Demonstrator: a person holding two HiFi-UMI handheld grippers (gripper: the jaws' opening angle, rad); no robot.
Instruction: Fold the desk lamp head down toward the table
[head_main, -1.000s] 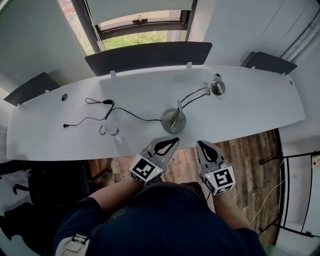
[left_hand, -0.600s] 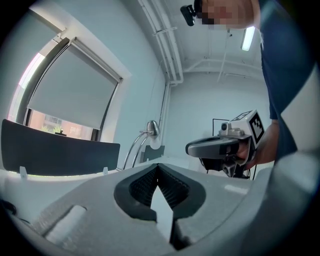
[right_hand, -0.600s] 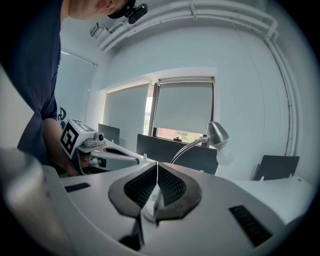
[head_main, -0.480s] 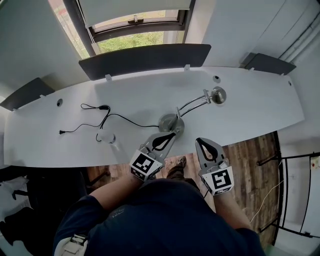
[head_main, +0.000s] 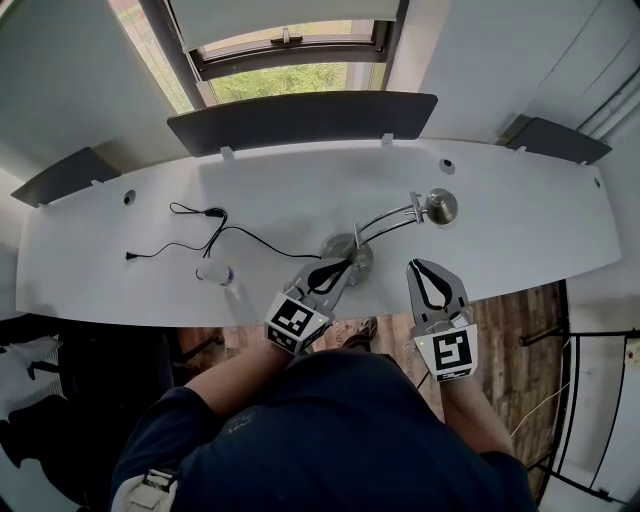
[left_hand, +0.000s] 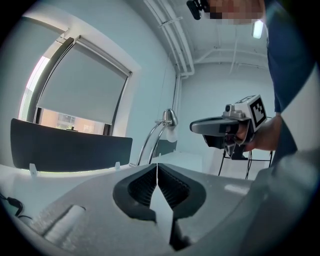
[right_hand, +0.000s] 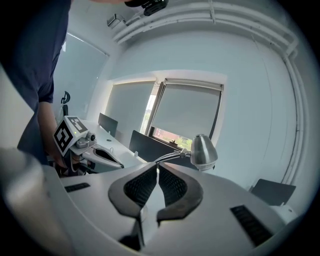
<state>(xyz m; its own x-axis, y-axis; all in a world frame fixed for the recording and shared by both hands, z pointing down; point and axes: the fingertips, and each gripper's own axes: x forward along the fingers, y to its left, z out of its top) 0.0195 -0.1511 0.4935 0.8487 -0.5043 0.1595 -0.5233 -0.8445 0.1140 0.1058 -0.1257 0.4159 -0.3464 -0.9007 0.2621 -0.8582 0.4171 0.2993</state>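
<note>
The silver desk lamp stands on the white desk (head_main: 520, 220). Its round base (head_main: 343, 246) is near the front edge, and its curved arm (head_main: 385, 220) rises to the right. The lamp head (head_main: 440, 206) is raised above the desk. My left gripper (head_main: 351, 263) is shut and empty, with its tip at the base's near edge. My right gripper (head_main: 414, 264) is shut and empty, a little in front of and below the head. In the left gripper view the lamp head (left_hand: 170, 118) shows beyond the shut left gripper (left_hand: 157, 165). In the right gripper view the lamp head (right_hand: 203, 150) hangs just past the shut right gripper (right_hand: 157, 168).
A black cable (head_main: 205, 228) and a small white plug (head_main: 213, 272) lie on the desk to the left. A dark partition panel (head_main: 300, 118) lines the desk's far edge under the window. Wooden floor (head_main: 520, 330) shows in front of the desk.
Both grippers have moved forward toward the lamp. The left tip now reaches the base, and the right one has risen nearer the lamp head. Both stay shut.
</note>
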